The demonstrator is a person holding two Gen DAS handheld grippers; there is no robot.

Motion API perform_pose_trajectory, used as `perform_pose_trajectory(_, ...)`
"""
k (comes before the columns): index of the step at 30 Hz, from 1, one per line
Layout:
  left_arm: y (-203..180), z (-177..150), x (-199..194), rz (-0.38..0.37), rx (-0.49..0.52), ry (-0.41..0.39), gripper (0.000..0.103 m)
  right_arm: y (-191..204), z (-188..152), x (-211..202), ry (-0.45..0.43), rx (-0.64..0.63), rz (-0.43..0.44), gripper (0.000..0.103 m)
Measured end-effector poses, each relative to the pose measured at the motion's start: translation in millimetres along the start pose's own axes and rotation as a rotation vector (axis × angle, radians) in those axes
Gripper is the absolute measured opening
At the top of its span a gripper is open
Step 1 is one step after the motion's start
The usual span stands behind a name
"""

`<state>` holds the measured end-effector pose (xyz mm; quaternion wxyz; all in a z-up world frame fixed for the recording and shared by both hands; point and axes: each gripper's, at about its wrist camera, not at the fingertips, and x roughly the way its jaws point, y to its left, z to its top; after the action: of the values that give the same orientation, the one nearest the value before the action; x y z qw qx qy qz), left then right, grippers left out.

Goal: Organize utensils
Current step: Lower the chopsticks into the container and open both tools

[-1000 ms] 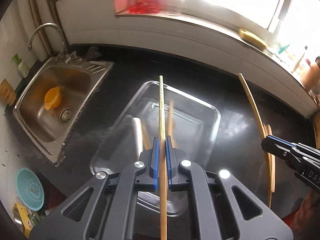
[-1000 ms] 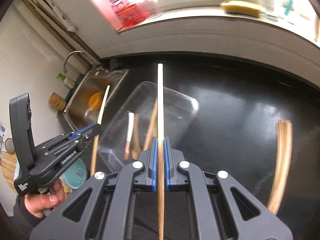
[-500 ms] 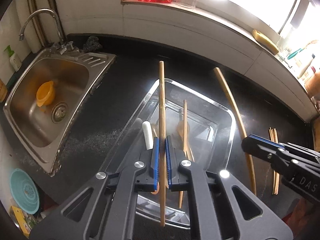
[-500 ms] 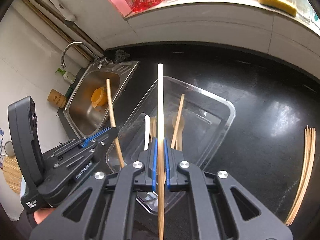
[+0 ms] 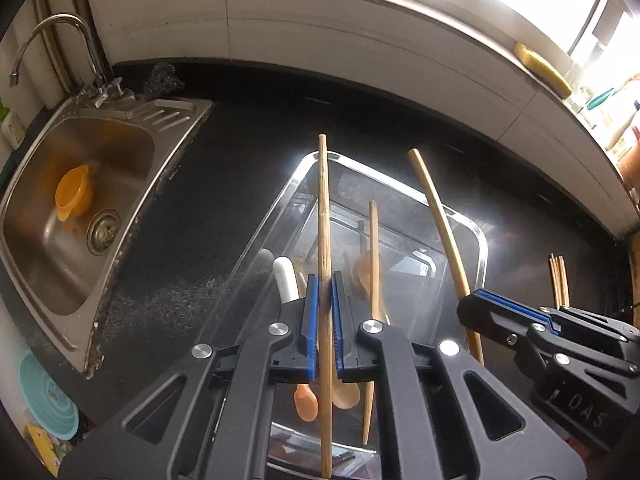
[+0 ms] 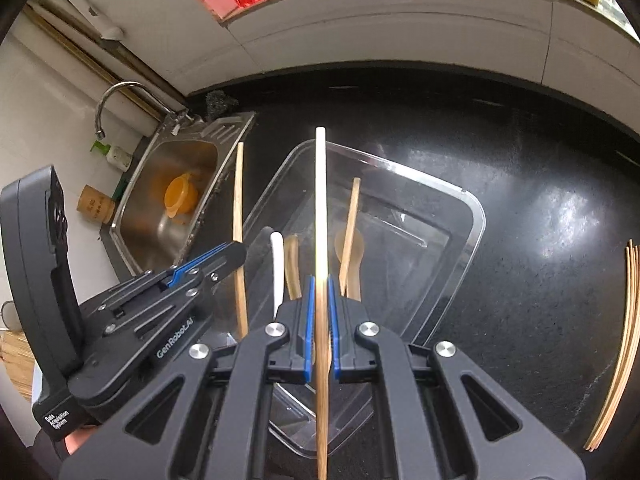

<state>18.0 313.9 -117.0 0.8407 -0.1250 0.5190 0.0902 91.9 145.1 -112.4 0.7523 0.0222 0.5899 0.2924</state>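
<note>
Black countertop (image 6: 500, 160) carries clear container (image 6: 472, 232) and loose chopsticks (image 6: 624, 344).

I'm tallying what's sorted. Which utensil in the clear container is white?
The white-handled utensil standing at the clear container's left side; the spoons and loose chopstick beside it are wooden or tan.

Both units share one build: matte black plastic frames with triangular cut-outs and round silver screw heads. The left gripper (image 5: 325, 312) and right gripper (image 6: 320, 320) carry blue ribbed pads on their fingers (image 6: 307, 320). Side markings read "GenRobot.AI", "Data Acquisition System" and "DAS".
</note>
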Motion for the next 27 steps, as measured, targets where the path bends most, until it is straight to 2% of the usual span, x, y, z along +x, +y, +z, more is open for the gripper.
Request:
perform_pose_trajectory(16, 3, -2, 34, 0.001, 0.029, 0.043, 0.006, -11, 7, 33, 0.042, 0.037, 0.000, 0.008)
perform_pose_trajectory(23, 9, -1, 45, -0.015, 0.015, 0.037, 0.007, -16, 13, 46, 0.071, 0.067, 0.001, 0.008)
perform_pose_trajectory(24, 10, -1, 44, -0.012, 0.018, 0.032, 0.009, -18, 14, 43, 0.071, 0.077, 0.001, 0.011)
perform_pose_trajectory(25, 11, -1, 43, -0.003, 0.017, 0.031, 0.014, -18, 15, 40, 0.058, 0.080, 0.004, 0.027)
perform_pose_trajectory(26, 12, -1, 42, -0.004, 0.013, 0.032, 0.036, -21, 16, 34, 0.037, 0.078, -0.001, 0.048)
perform_pose_trajectory(27, 16, -1, 39, -0.005, -0.001, 0.034, 0.077, -23, 16, 25, -0.001, 0.076, -0.016, 0.076)
